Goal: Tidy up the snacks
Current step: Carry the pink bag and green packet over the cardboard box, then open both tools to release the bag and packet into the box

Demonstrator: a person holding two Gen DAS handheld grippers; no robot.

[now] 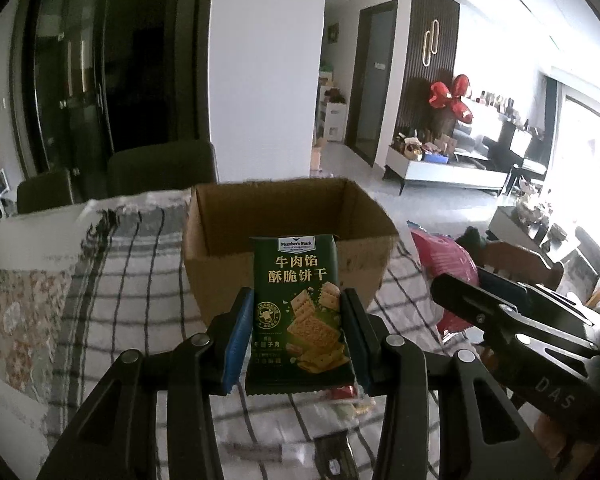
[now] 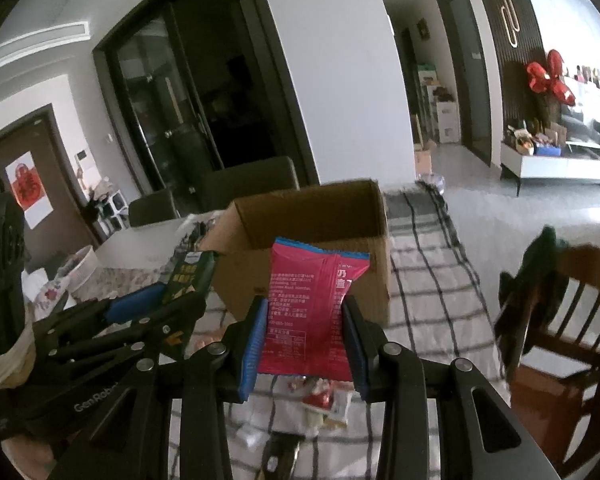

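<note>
My left gripper point(image 1: 298, 308) is shut on a dark green cracker packet point(image 1: 298, 300), held upright above the checked tablecloth point(image 1: 140, 280). Just beyond it stands an open cardboard box point(image 1: 284, 216), its inside hidden by the near wall. My right gripper point(image 2: 305, 312) is shut on a pink snack packet point(image 2: 308, 308), also upright in front of the cardboard box point(image 2: 312, 236). The right wrist view shows the left gripper point(image 2: 156, 300) with the green packet point(image 2: 190, 272) at the left. The left wrist view has the right gripper's body point(image 1: 512, 320) and the pink packet point(image 1: 448, 264) at the right.
Several small snack wrappers point(image 2: 324, 400) lie on the cloth under the grippers. A dark packet point(image 1: 332, 460) lies at the near edge. Dark chairs point(image 1: 160, 168) stand behind the table, a wooden chair point(image 2: 572, 312) at the right. A floral cloth point(image 1: 16, 312) lies at the left.
</note>
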